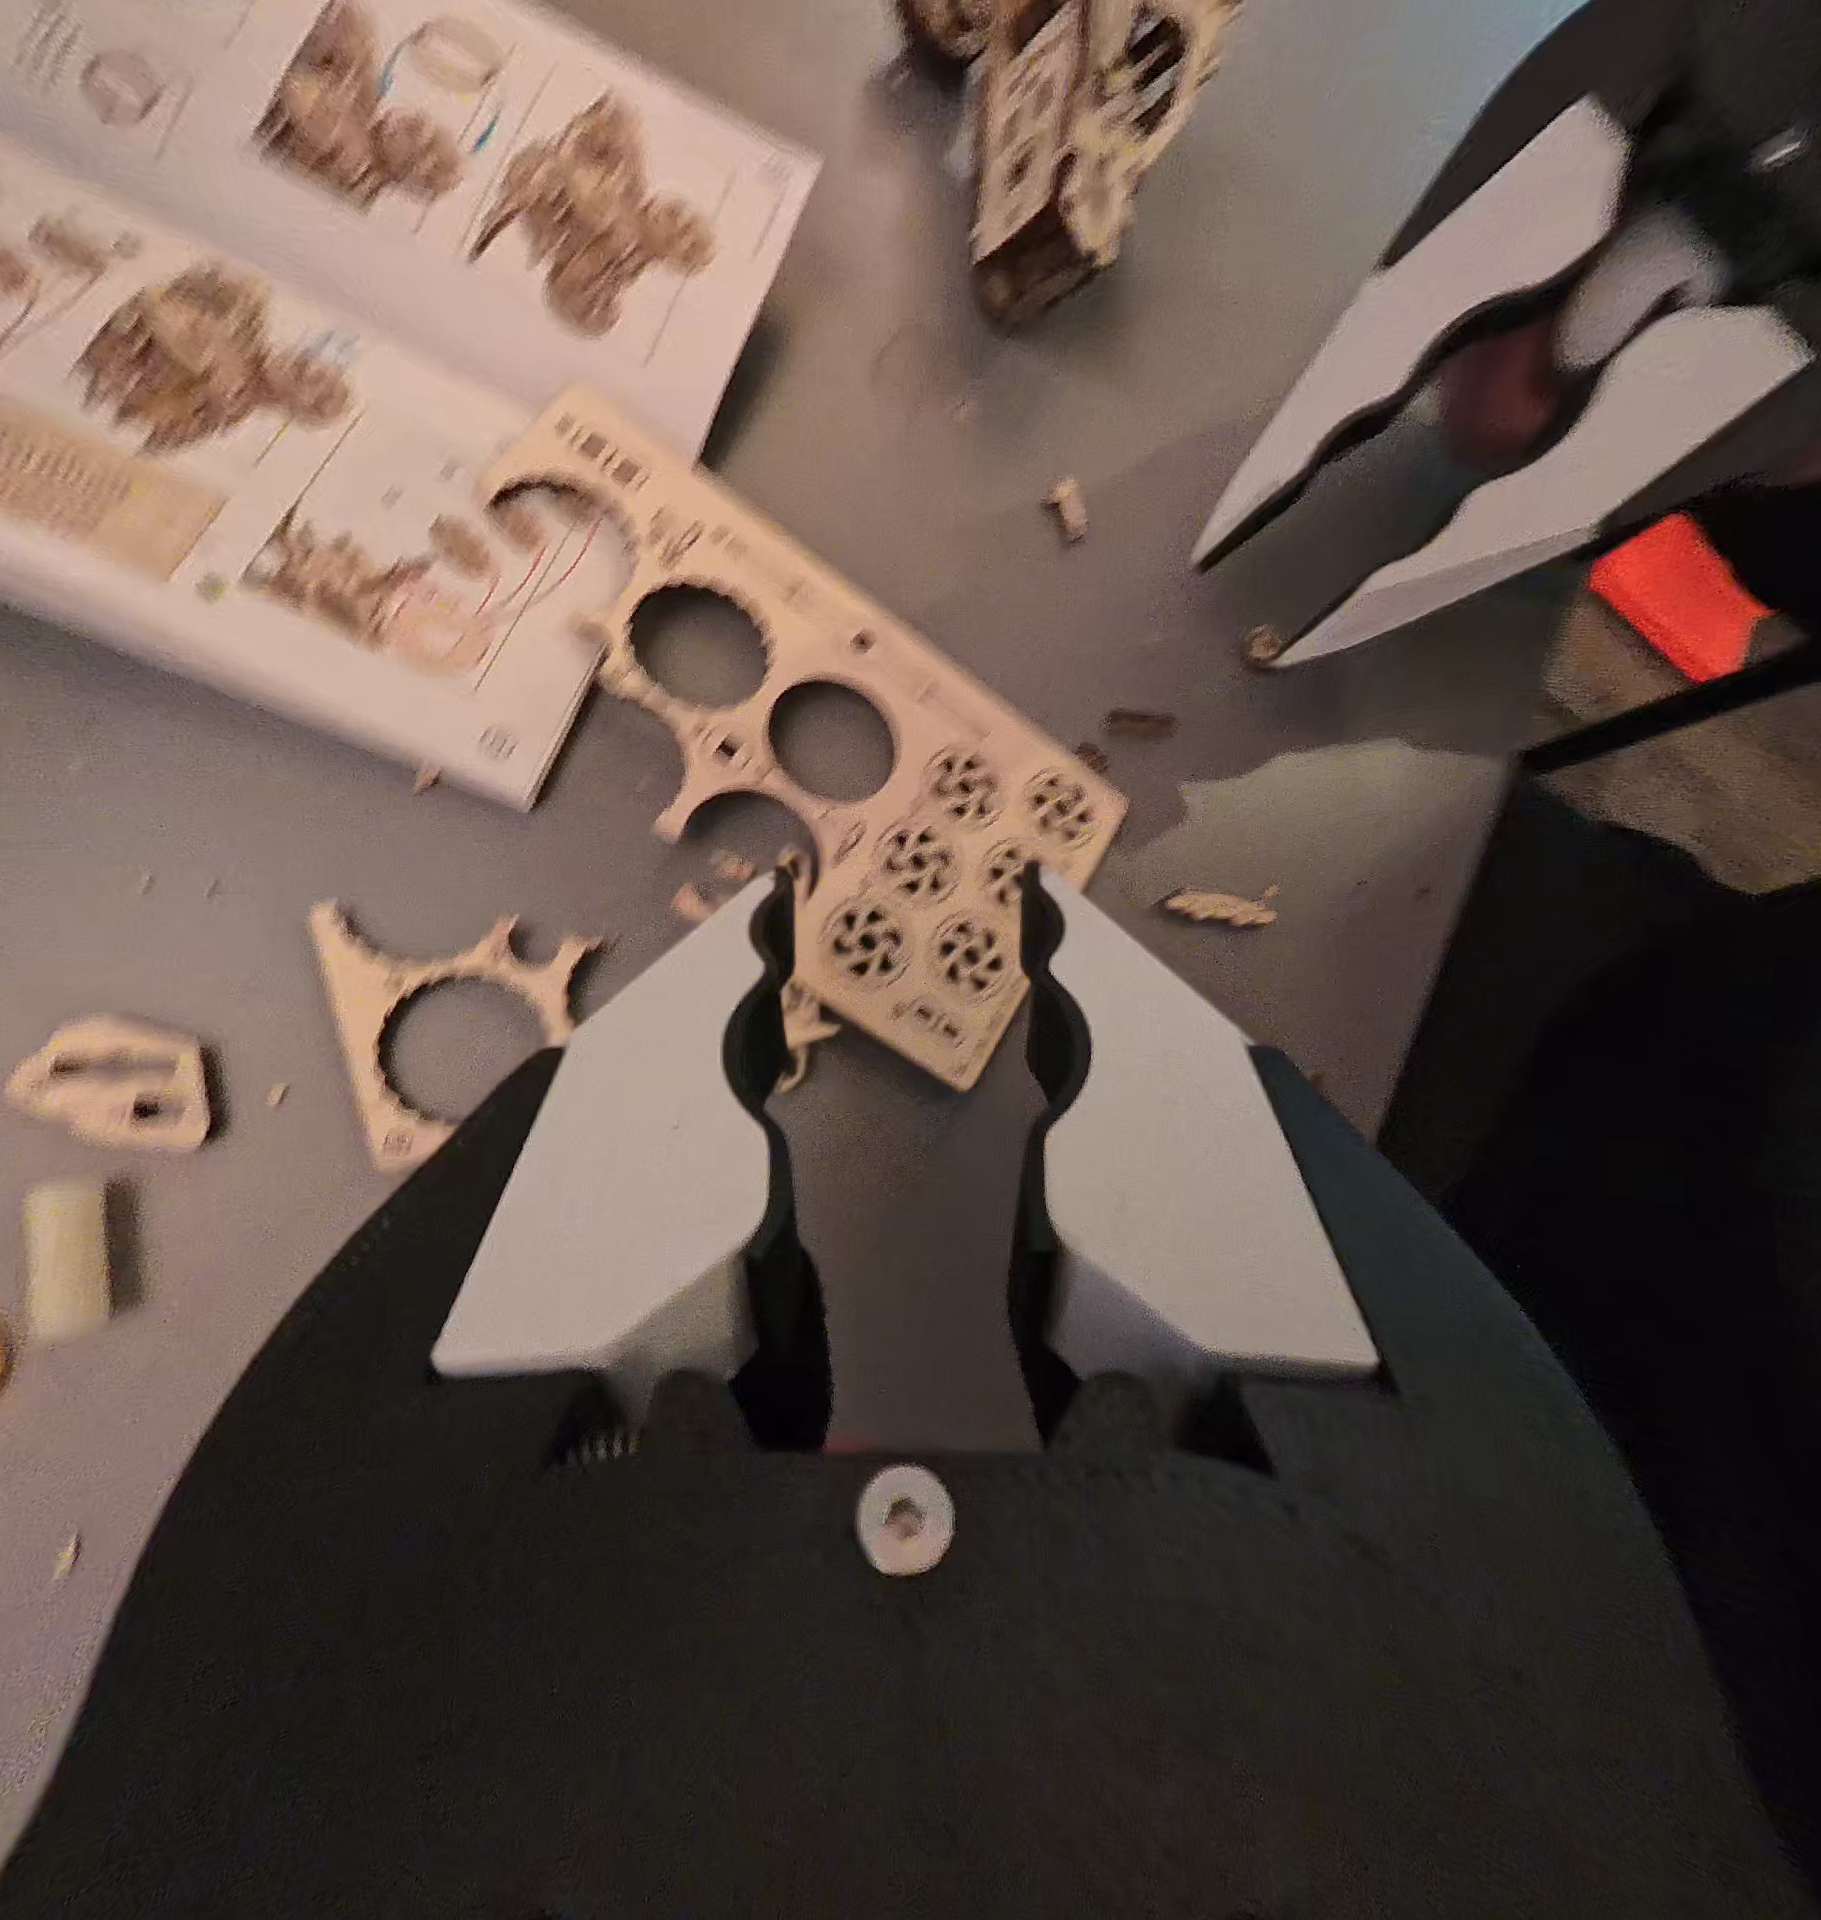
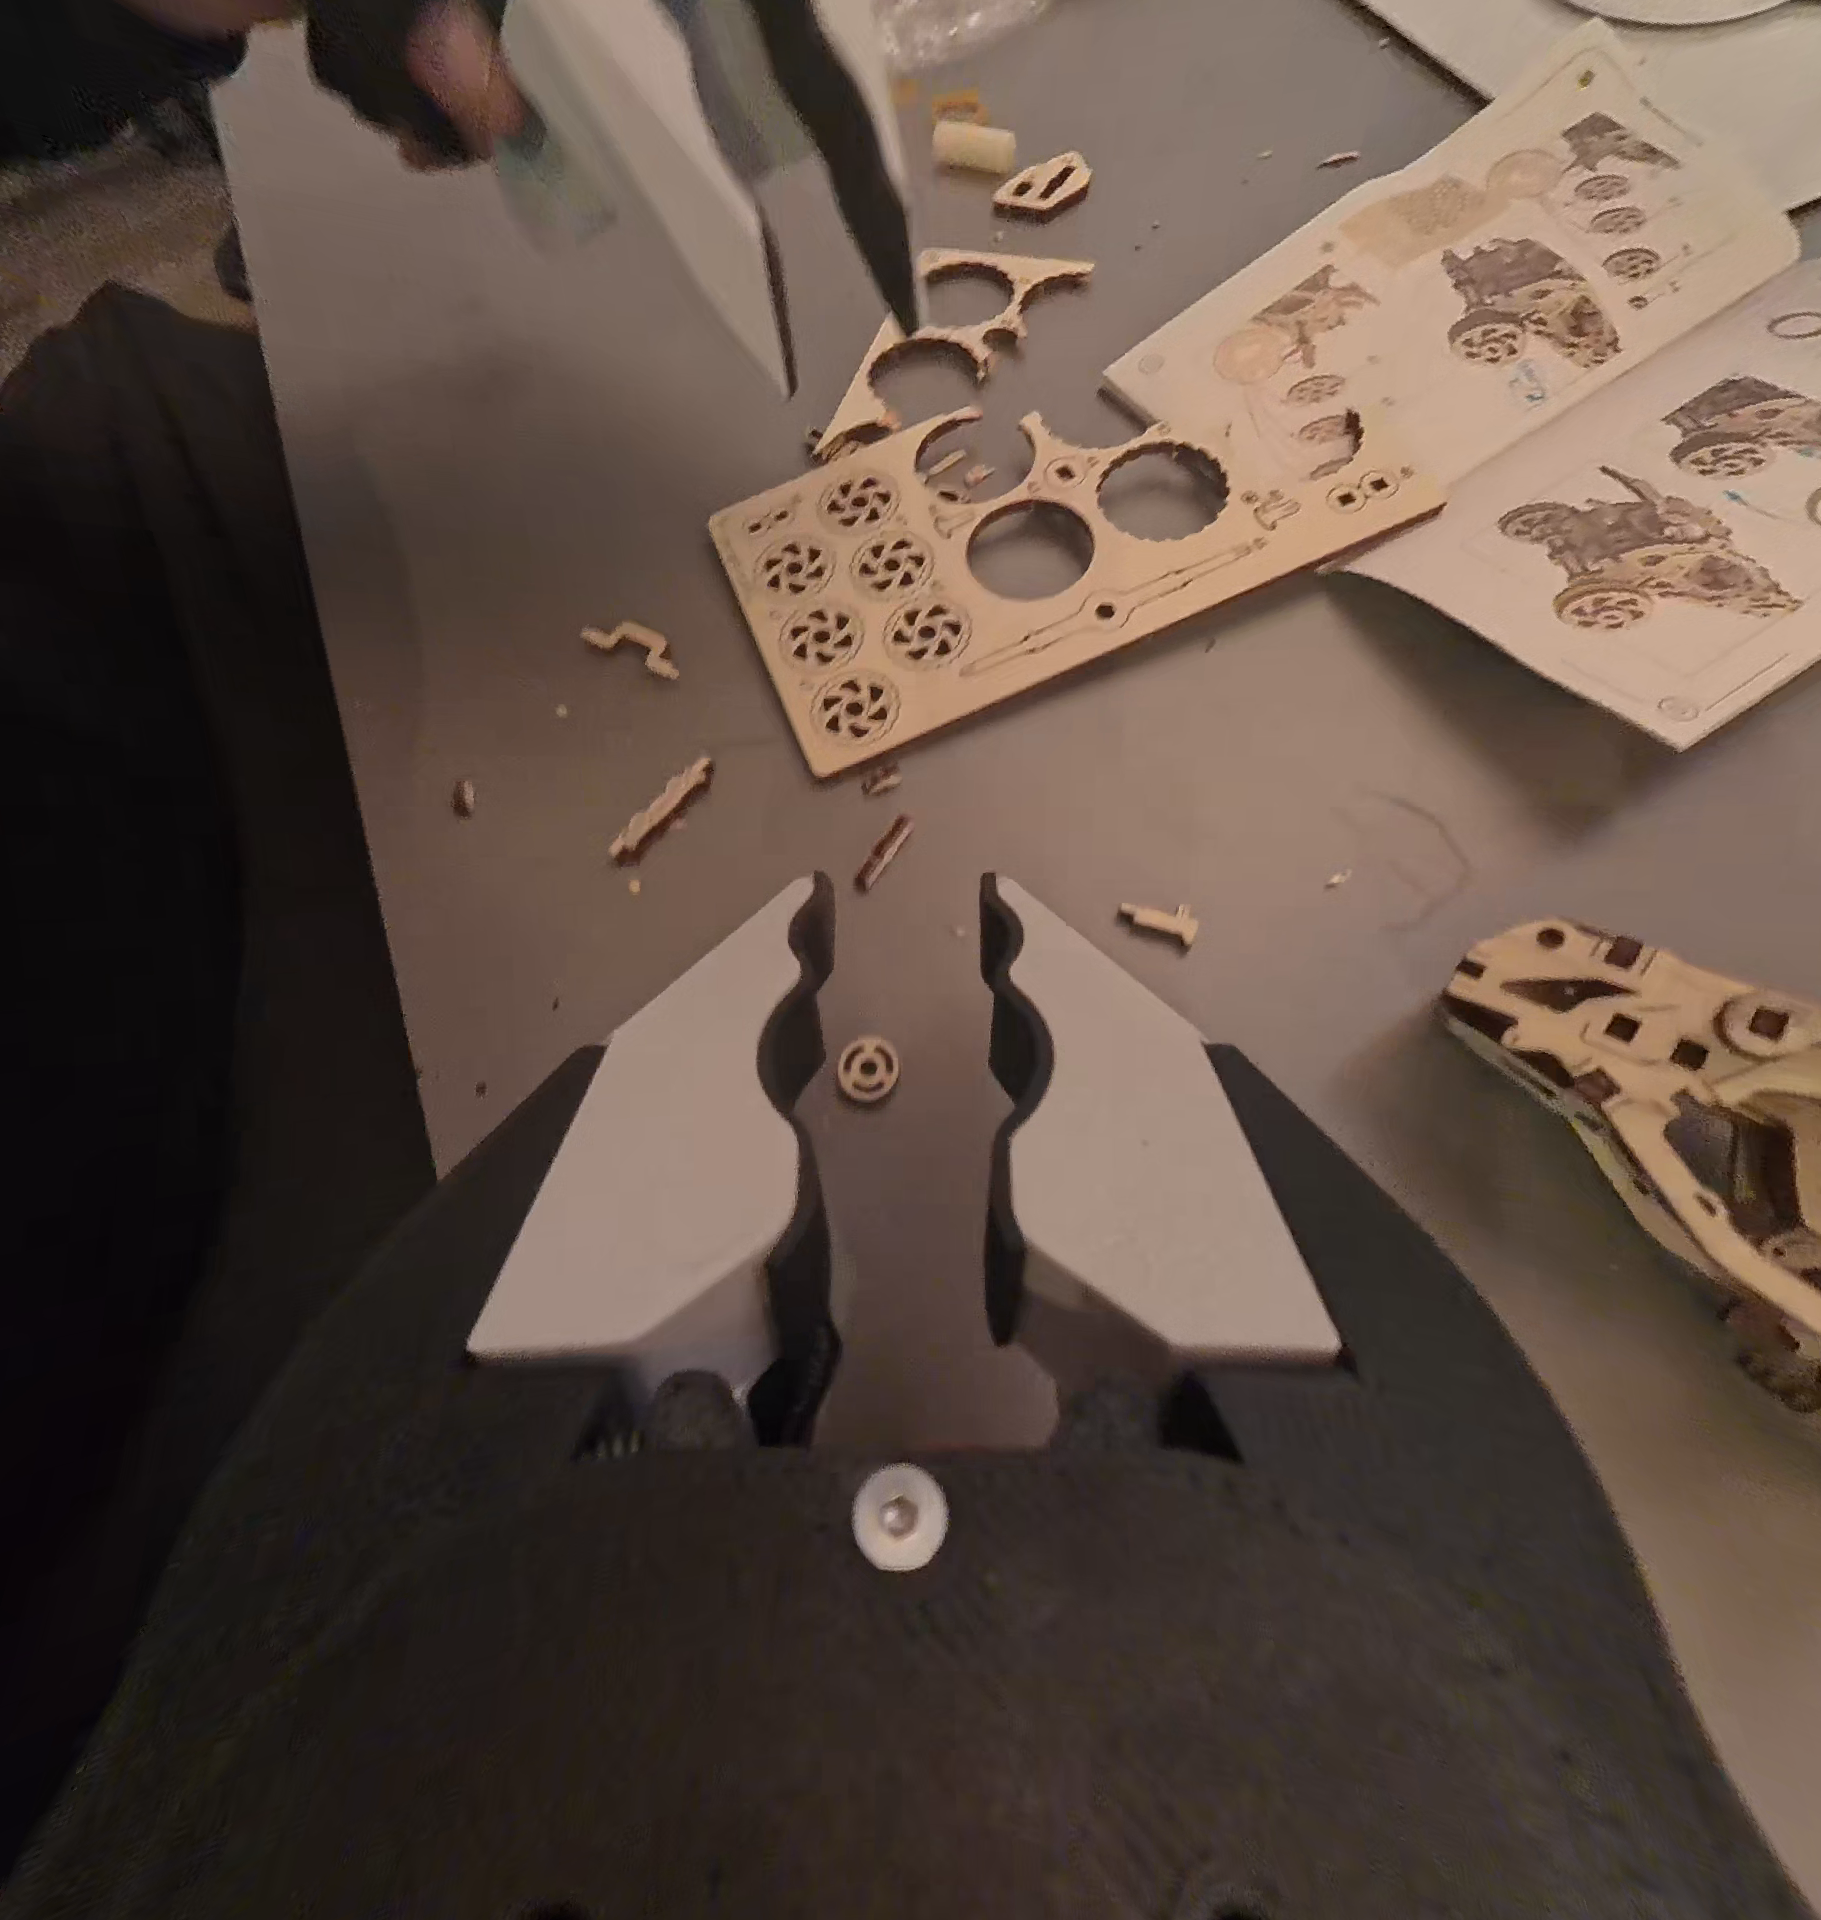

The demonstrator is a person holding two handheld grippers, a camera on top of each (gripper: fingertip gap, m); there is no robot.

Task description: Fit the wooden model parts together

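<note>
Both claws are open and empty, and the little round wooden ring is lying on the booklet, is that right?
Not quite. The ring lies on the bare table, between the right claw's fingers, as the right wrist view shows. Both claws, the left too, are open and empty.

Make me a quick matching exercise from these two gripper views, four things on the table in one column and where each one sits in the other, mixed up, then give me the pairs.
Things
1. small round wooden ring
2. part-built wooden model
3. wooden sheet of wheel parts
4. instruction booklet

Places
A. far right of the right wrist view, lying on the grey table
B. between the right gripper jaws
C. open, its near edge under one end of the wheel sheet
D. middle of the table, several round holes already punched out

Pairs: 1-B, 2-A, 3-D, 4-C
</note>
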